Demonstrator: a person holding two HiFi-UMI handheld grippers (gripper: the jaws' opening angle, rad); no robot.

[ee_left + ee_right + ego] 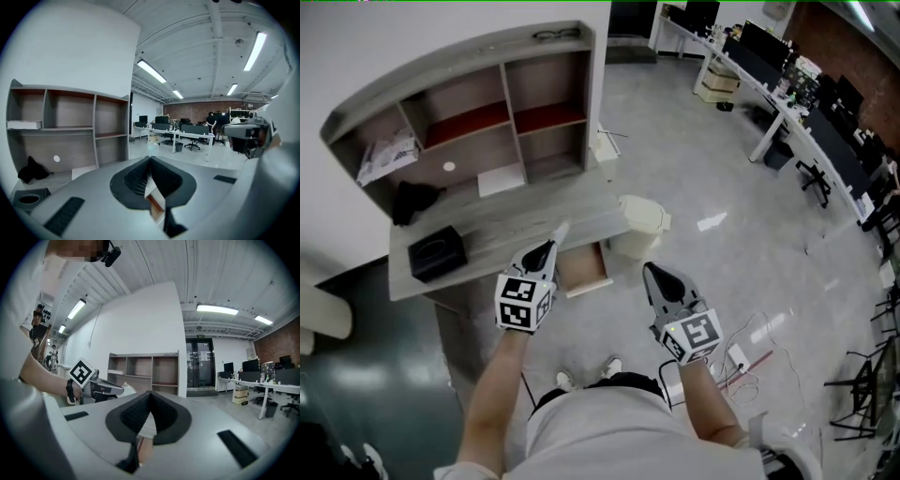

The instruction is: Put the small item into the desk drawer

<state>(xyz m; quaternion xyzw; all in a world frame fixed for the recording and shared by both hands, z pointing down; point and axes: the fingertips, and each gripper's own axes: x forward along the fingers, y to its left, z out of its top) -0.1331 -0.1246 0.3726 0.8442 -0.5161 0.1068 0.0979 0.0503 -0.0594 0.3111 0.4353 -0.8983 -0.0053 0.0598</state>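
Note:
The grey desk (pixel 502 230) carries a shelf unit (pixel 487 103), and its wooden drawer (pixel 584 267) stands pulled open at the front right. A small white round item (pixel 449 167) lies in the lower shelf bay and shows again as the item (pixel 56 158) in the left gripper view. My left gripper (pixel 551 246) hovers over the desk's front edge just left of the drawer, jaws shut and holding nothing. My right gripper (pixel 654 276) hangs over the floor to the right of the drawer, also shut and empty. Both the left gripper (pixel 150 160) and the right gripper (pixel 150 393) point level.
A black box (pixel 438 253), a black cloth (pixel 414 200) and a white sheet (pixel 500 180) lie on the desk. Glasses (pixel 555 36) rest on the shelf top. A cream bin (pixel 642 225) stands by the drawer. Cables (pixel 750 349) trail on the floor; office desks (pixel 787 103) line the far right.

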